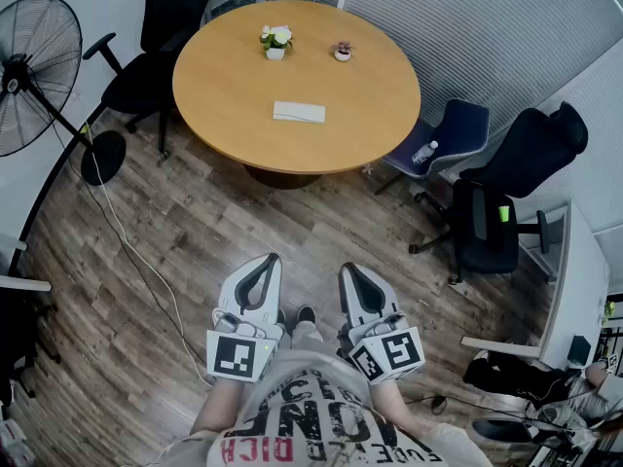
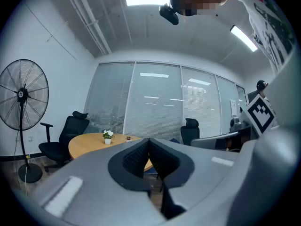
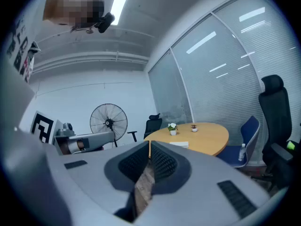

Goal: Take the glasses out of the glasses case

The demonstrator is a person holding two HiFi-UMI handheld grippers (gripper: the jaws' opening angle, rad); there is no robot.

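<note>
Office, glasses case (image 1: 299, 112) on round table (image 1: 229, 71), left gripper (image 1: 267, 259) and right gripper (image 1: 349, 269) side by side pointing forward, fingers together.

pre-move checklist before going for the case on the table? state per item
1. Target found: ok. The glasses case lies flat on the round table.
2. Case lid state: cannot tell, too small in every view.
3. Grippers empty: ok. The left gripper and right gripper hold nothing.
4. Jaws ready to grasp: not ok, both pairs are together.
5. Case within reach: not ok. Both grippers sit close to the body, with bare floor between them and the table.
6. Clutter near the case: ok. The two potted plants stand beyond it, apart from it.
</note>
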